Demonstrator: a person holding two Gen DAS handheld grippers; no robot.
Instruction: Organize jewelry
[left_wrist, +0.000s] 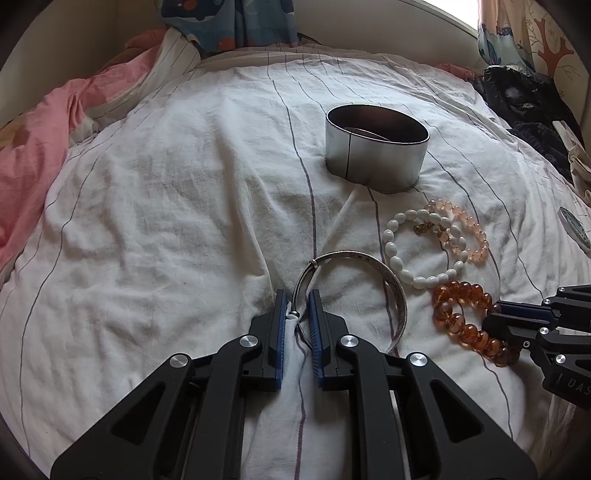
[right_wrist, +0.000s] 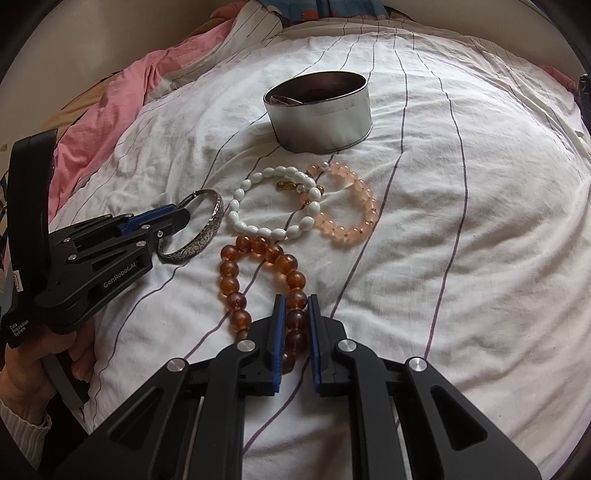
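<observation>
Progress: your round silver tin at 12 o'clock seems to hold one piece already; four bracelets still lie on the striped white bedsheet.
Left gripper: nearly closed around the engraved silver bangle, bunching sheet.
Right gripper: narrowly parted, squeezing the amber bead bracelet.
Remaining: white oval-bead bracelet, pink bead bracelet.
Views: only the right view shows the bangle's engraving and your hand.

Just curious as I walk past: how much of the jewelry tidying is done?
Barely begun. The tin seems to hold one thing already. The left hand-held gripper straddles the silver bangle; the right hand-held gripper closes around the amber beads. White bracelet and pink bracelet wait.
</observation>
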